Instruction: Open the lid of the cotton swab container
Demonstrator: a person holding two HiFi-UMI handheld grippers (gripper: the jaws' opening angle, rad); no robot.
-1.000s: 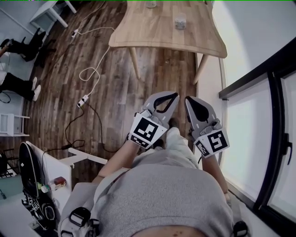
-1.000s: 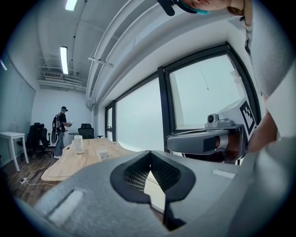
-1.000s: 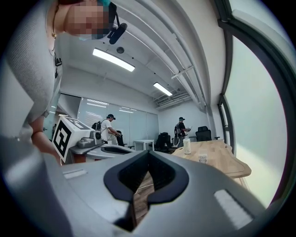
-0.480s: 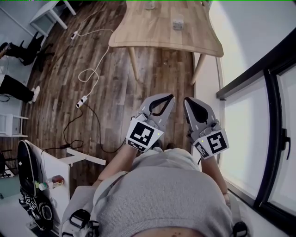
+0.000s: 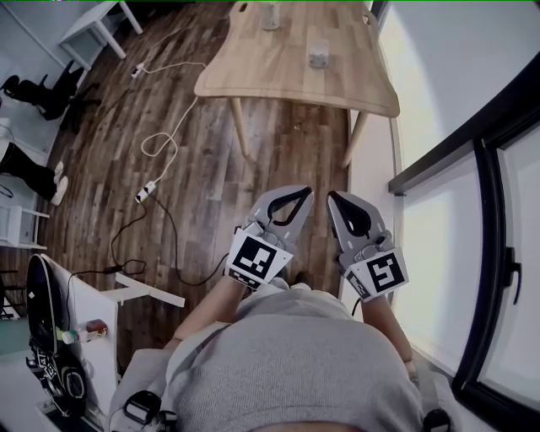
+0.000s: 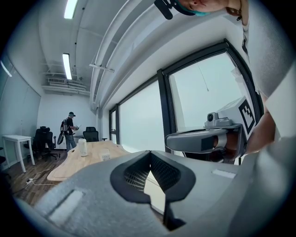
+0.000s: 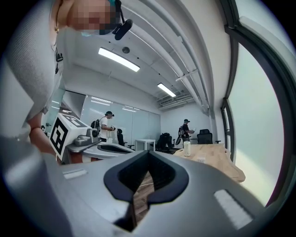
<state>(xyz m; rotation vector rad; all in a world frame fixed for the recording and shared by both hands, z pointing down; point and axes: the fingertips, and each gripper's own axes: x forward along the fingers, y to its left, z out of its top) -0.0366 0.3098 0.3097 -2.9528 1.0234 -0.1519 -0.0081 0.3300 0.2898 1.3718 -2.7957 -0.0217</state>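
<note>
Fingers (image 6: 173,172) on your left gripper (image 6: 150,153) are pressed fully together with nothing between them. Those on your right gripper (image 7: 148,153) are closed the same way and are also empty. You hold both grippers side by side in front of your body, pointing level toward the desk (image 5: 253,74) and well apart from it.

The cotton swab container (image 5: 318,54) sits on that desk, toward its right side. It is a small, clear, boxy piece, too small from here to tell what is inside or how its lid sits. Farther back on the desk stands a taller pale cylinder (image 5: 270,14), so two things show on the desk.

The desk is light wood with rounded corners, and two tapered wooden legs are in view. Under it runs a floor (image 5: 211,169) of dark wood planks, where one white power strip (image 5: 145,191) lies.

Each of your two grippers is smooth grey plastic with dark, fine-meshed pads. Each also carries one cube with black-and-white square markers.
</note>
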